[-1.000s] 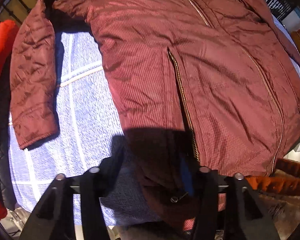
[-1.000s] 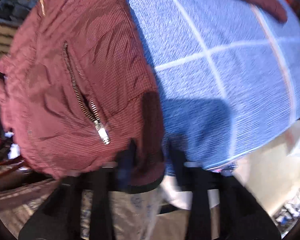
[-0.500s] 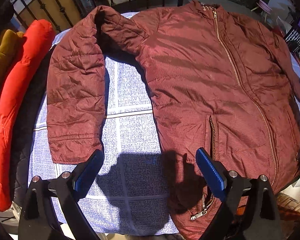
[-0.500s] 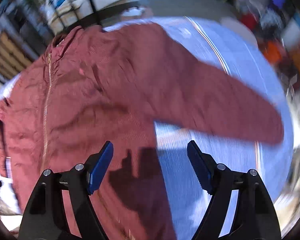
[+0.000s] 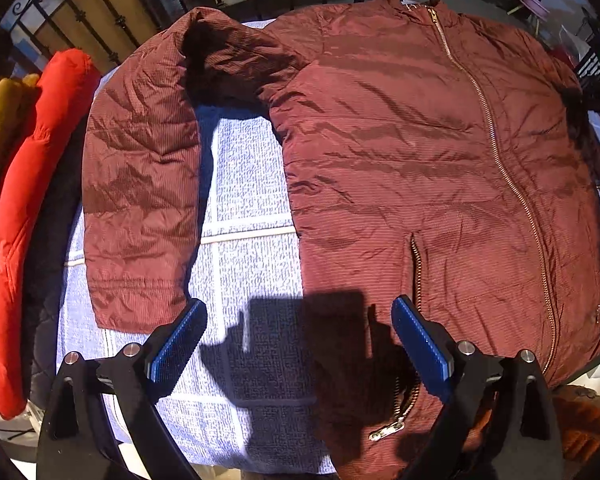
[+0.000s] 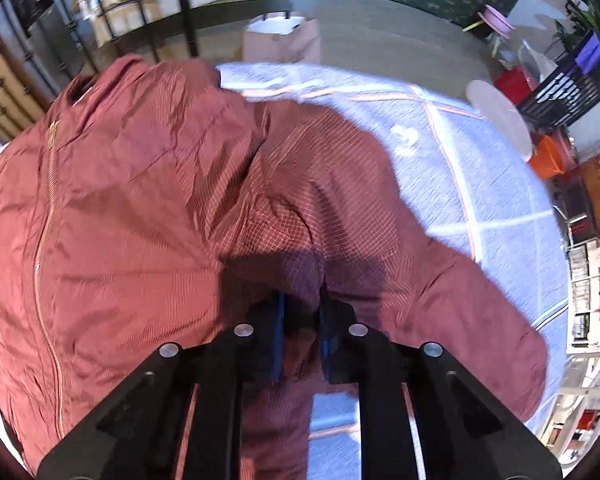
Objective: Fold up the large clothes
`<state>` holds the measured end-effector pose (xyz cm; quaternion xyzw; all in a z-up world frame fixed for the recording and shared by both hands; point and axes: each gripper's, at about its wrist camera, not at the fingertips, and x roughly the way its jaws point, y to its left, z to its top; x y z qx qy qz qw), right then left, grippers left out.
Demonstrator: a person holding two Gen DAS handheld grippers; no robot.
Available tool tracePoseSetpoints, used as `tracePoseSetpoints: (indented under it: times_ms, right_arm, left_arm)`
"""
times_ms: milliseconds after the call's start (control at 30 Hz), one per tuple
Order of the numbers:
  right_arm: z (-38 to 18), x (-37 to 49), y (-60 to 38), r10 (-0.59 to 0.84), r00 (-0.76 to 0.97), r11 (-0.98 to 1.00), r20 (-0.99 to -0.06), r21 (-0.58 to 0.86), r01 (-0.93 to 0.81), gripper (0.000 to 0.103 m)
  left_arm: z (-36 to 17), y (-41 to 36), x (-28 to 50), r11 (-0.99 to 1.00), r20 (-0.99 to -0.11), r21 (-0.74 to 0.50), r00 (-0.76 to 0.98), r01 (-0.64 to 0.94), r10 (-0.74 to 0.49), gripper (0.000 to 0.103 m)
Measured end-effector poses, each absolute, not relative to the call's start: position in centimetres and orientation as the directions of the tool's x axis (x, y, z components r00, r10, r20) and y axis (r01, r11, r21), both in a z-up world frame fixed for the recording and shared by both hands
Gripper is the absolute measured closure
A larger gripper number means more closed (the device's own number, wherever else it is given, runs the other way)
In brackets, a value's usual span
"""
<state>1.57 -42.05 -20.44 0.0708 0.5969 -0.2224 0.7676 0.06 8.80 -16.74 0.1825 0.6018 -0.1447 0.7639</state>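
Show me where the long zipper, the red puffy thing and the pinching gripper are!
long zipper (image 5: 496, 148), left wrist view, gold teeth mid-way down the jacket front.
red puffy thing (image 5: 28, 200), left wrist view, middle of its padded side.
right gripper (image 6: 302, 328), right wrist view, between fingertips pinching sleeve fabric.

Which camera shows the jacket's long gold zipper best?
The left wrist view: the front zipper runs in full from collar to hem, sharp and unblocked. The right wrist view shows it only at the left edge, curved and slightly blurred.

Left gripper (image 5: 299, 344) fingers wide apart; right gripper (image 6: 303, 332) fingers pinched together on fabric
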Motion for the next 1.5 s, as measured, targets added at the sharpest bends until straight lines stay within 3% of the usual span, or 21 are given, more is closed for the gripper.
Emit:
tracePoseSetpoints:
  times_ms: [67,133,267,300,333,367,400,500,700,767,833,1000,1067,1133,1200,1267,1400,1500]
  right_arm:
    - [-21.8,2.3,-44.4,-0.167,0.159,0.871,-0.973,-0.070,0.486,0.086]
    - [-23.6,2.3,-46.0,-0.074,0.124,0.828,-0.989,0.008,0.561,0.075]
    - [-21.3,2.3,-43.6,-0.202,0.138,0.841,-0.970,-0.100,0.532,0.067]
    - [-19.5,1.6,-42.2,-0.261,0.193,0.844,-0.946,-0.126,0.521,0.054]
    - [-18.3,0.8,-41.2,-0.283,0.241,0.850,-0.928,-0.127,0.511,0.028]
    - [-17.2,-0.1,-39.9,-0.289,0.298,0.861,-0.910,-0.111,0.496,0.020]
    - [-16.7,-0.8,-39.0,-0.280,0.334,0.871,-0.900,-0.092,0.483,0.018]
    - [-17.9,-3.2,-35.2,-0.183,0.337,0.910,-0.924,-0.029,0.413,0.018]
    - [-25.2,-5.5,-30.6,-0.071,0.138,0.921,-0.988,-0.012,0.389,0.018]
    - [-26.3,-5.6,-30.6,-0.073,0.118,0.914,-0.990,-0.019,0.404,0.016]
    - [-26.8,-5.4,-30.8,-0.073,0.123,0.906,-0.990,-0.014,0.422,0.009]
    - [-28.9,-4.7,-32.4,-0.035,0.091,0.884,-0.995,0.011,0.468,0.004]
    - [-28.8,-4.3,-33.2,0.006,0.070,0.880,-0.998,0.039,0.473,0.005]
    - [-26.9,-4.5,-35.5,-0.002,0.124,0.857,-0.992,0.062,0.512,0.017]
    - [-24.1,-6.0,-37.9,-0.073,0.213,0.811,-0.974,0.067,0.581,0.017]
    - [-21.8,-9.2,-42.6,-0.081,0.306,0.709,-0.949,0.161,0.687,0.017]
    - [-21.8,-17.8,-53.1,-0.112,0.314,0.374,-0.943,0.253,0.892,0.017]
    - [-22.7,-24.3,-58.3,-0.150,0.314,0.131,-0.938,0.296,0.946,0.017]
  left_arm:
    - [-16.9,7.8,0.7,0.889,-0.972,0.103,0.236,0.446,-0.006,0.011]
    - [-17.0,6.5,1.2,0.881,-0.972,0.096,0.236,0.463,-0.018,0.011]
    - [-16.7,3.3,1.4,0.837,-0.963,0.116,0.266,0.534,-0.036,0.011]
    - [-16.7,2.7,1.4,0.826,-0.962,0.117,0.271,0.552,-0.044,0.011]
    - [-16.7,1.8,1.3,0.814,-0.961,0.119,0.273,0.568,-0.050,0.011]
    - [-16.9,1.1,1.3,0.805,-0.961,0.120,0.272,0.580,-0.053,0.011]
    - [-17.3,0.4,1.2,0.798,-0.962,0.121,0.268,0.591,-0.053,0.010]
    - [-18.7,-1.8,0.9,0.765,-0.966,0.124,0.252,0.632,-0.052,0.010]
    - [-22.1,-4.9,0.3,0.698,-0.975,0.170,0.224,0.695,0.015,0.010]
    - [-23.3,-5.3,0.2,0.689,-0.975,0.188,0.216,0.700,0.047,0.008]
    - [-24.3,-5.5,0.3,0.685,-0.974,0.207,0.213,0.699,0.077,0.006]
    - [-26.0,-4.4,1.6,0.748,-0.992,0.110,0.113,0.654,0.048,0.005]
    - [-26.1,-4.1,2.1,0.760,-0.997,0.077,0.072,0.645,0.039,0.005]
    - [-25.8,-4.3,2.2,0.747,-0.996,0.088,0.064,0.659,0.061,0.005]
    - [-25.1,-4.4,1.8,0.730,-0.990,0.136,0.117,0.669,0.077,0.007]
    - [-23.8,-4.5,1.2,0.724,-0.983,0.165,0.173,0.669,0.064,0.007]
    - [-21.4,-4.9,-0.2,0.734,-0.974,0.155,0.225,0.662,0.003,0.007]
    - [-20.5,-5.5,-1.1,0.718,-0.967,0.179,0.255,0.673,0.002,0.007]
